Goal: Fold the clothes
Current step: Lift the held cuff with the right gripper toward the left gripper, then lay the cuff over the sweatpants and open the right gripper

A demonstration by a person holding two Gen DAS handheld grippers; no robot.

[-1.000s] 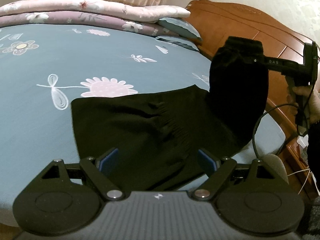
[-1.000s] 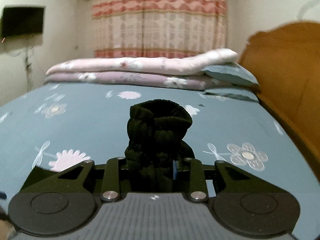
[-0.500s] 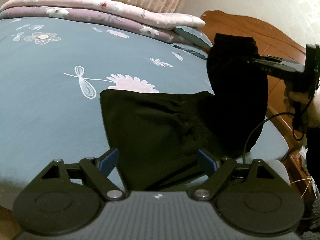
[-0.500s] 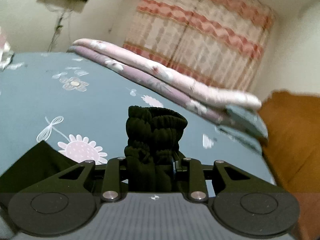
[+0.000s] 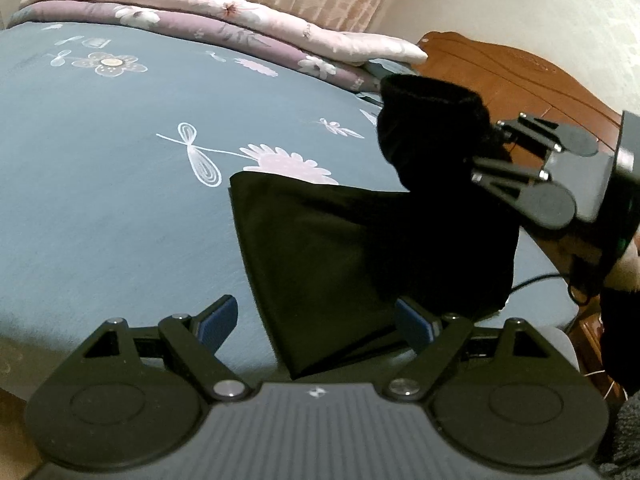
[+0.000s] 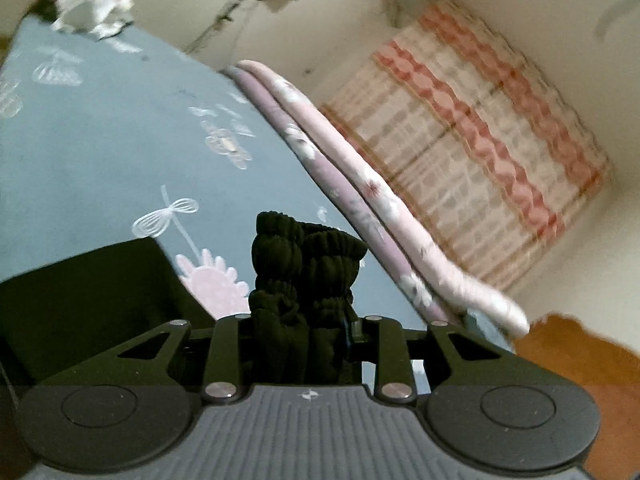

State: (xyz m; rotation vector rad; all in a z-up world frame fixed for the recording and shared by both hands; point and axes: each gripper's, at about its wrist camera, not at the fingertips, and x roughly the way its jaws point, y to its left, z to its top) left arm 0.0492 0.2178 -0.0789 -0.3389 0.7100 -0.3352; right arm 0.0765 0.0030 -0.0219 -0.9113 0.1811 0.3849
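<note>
We see a black knitted garment (image 5: 344, 256) lying on the blue flower-printed bed sheet (image 5: 112, 184) near the bed's near edge, toward the corner by the brown wooden headboard (image 5: 516, 76). Most of the cloth lies flat, its straight left edge running back from the near edge of the bed toward a pink printed flower (image 5: 288, 164). The end nearest the headboard is raised off the sheet: our right gripper (image 6: 310, 334) is clenched on the garment's bunched, ribbed band (image 6: 308, 252), which stands up above the fingers in the right wrist view and hangs as a dark fold in the left wrist view. Our left gripper (image 5: 316, 322) is released, its blue-padded fingers (image 5: 218, 322) spread wide, one on either side of the garment's near corner, just above the bed's near edge; we cannot tell whether the pads touch the cloth. Along the far edge of the bed lie folded pink and mauve floral quilts (image 5: 208, 20), stacked one on the other, with a patterned red-and-cream curtain (image 6: 472, 148) behind them. A hand (image 5: 628, 264) grips the right gripper's handle at the right rim of the left wrist view, and a thin black cable (image 5: 536, 280) runs beneath it beside the bed.
</note>
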